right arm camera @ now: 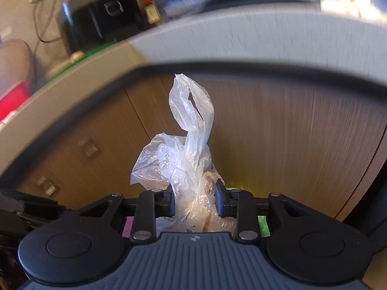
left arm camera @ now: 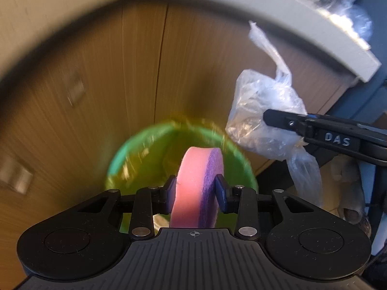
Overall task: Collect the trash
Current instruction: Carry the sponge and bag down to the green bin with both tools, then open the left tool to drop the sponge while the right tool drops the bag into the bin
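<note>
Black hand-held gripper (left arm camera: 196,194), blue pads, silver screws, ribbed grey base, "DAS" lettering

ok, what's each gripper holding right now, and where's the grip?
Left gripper: pink and purple sponge, fingers on its two flat faces. Right gripper: clear plastic bag with scraps inside, pinched across its lower bunched part.

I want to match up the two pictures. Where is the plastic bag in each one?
Left wrist view: the bag is on the right side, pinched by the right gripper that reaches in from the right edge.
Right wrist view: the bag is in the middle, clamped in the right gripper, its loop sticking up.
Shared landmark: the wooden cabinet under the grey counter edge.
</note>
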The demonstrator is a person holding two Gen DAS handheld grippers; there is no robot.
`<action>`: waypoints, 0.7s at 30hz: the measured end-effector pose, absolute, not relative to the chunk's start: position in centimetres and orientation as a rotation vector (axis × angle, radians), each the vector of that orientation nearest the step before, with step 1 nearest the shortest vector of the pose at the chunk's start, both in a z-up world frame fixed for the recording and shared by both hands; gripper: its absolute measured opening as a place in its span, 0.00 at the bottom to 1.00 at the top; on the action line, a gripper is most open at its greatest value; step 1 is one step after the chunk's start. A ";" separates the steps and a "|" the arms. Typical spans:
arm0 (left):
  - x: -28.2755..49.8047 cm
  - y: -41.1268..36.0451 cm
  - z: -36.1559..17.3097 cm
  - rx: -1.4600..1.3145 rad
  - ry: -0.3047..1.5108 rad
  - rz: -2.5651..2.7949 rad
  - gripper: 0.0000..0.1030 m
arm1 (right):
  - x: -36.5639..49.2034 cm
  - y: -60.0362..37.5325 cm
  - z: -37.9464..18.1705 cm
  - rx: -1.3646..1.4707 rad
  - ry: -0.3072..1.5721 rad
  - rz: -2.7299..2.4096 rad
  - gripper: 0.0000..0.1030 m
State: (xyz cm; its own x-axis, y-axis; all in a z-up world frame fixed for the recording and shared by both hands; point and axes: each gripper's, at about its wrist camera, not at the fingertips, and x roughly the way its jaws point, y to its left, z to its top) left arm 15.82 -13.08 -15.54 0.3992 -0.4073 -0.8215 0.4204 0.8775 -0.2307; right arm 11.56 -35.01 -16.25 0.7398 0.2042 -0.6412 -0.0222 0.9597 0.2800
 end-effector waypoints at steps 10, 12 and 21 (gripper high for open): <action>19.9 -14.6 -28.8 -0.110 1.188 -0.408 0.40 | 13.3 -36.4 -19.5 0.306 0.830 0.120 0.28; 20.4 -14.8 -31.0 -0.118 1.193 -0.360 0.40 | 13.4 -36.3 -19.9 0.305 0.848 0.120 0.28; 20.1 -12.2 -30.7 -0.260 1.155 -0.386 0.40 | 14.3 -35.6 -21.2 0.295 0.911 0.140 0.29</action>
